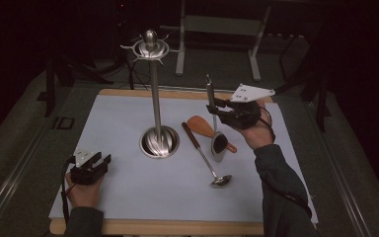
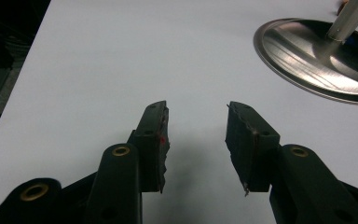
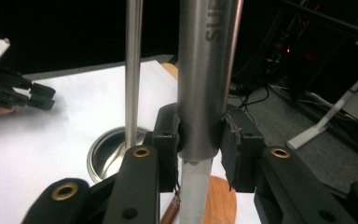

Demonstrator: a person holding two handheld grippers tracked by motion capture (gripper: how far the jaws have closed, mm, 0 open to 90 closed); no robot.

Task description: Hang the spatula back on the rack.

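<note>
My right gripper (image 1: 213, 108) is shut on the thick steel handle of a spoon (image 1: 219, 144). The spoon stands upright with its handle up and its dark bowl hanging low over the mat. In the right gripper view both pads (image 3: 165, 135) press the round handle (image 3: 207, 70) between them, at the right gripper (image 3: 200, 133). A tall steel utensil stand (image 1: 155, 98) with hooks at its top rises from a round base (image 1: 159, 142), left of the spoon. My left gripper (image 1: 102, 160) rests open near the front left of the mat, and nothing lies between its jaws (image 2: 196, 112).
An orange wooden spatula (image 1: 200, 126) and a ladle (image 1: 207, 160) with a dark handle lie on the white mat (image 1: 118, 192) right of the stand's base (image 2: 317, 60). A metal frame (image 1: 217, 29) stands behind the table. The left gripper (image 3: 39, 95) sits beyond the pole (image 3: 133, 70).
</note>
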